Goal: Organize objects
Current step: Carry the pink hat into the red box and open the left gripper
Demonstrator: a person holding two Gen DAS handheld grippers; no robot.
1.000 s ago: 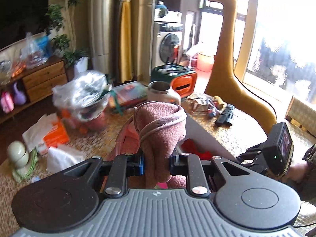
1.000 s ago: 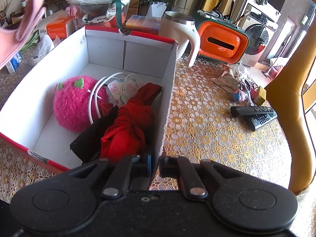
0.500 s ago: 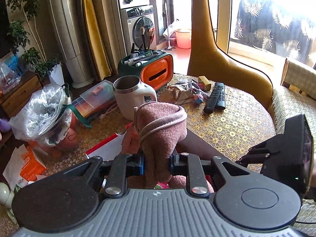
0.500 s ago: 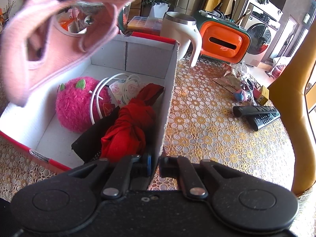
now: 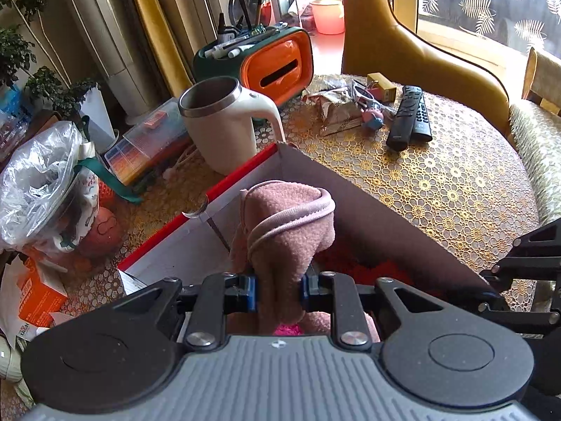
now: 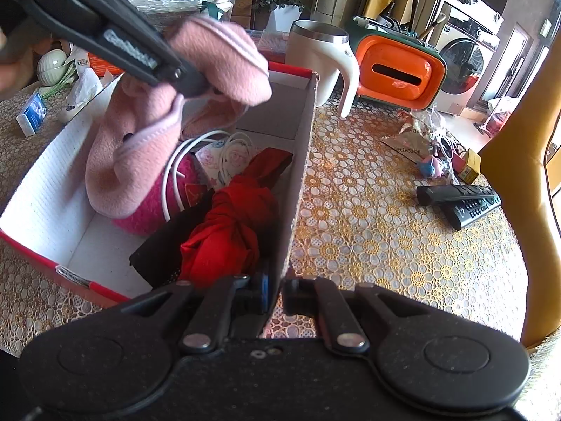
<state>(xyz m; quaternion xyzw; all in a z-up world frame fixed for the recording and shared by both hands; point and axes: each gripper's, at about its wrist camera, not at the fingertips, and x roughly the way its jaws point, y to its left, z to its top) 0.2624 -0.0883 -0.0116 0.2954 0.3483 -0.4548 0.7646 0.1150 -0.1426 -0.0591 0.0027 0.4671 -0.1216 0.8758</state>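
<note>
Fleece, soft and light, the pink garment dangles limp over the box near its left wall, pinched mid-fold by the left gripper, while the right gripper clamps the box's right wall.

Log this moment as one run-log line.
left gripper: shut on pink cloth, over box | right gripper: shut on box wall | cloth not released

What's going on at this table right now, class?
A person with two hand-held grippers is tidying things into a box. The left gripper is shut on a pink fleece, holding it over the open box. The right gripper pinches the box's near wall. A red cloth, white cable and pink plush already lie inside.
</note>
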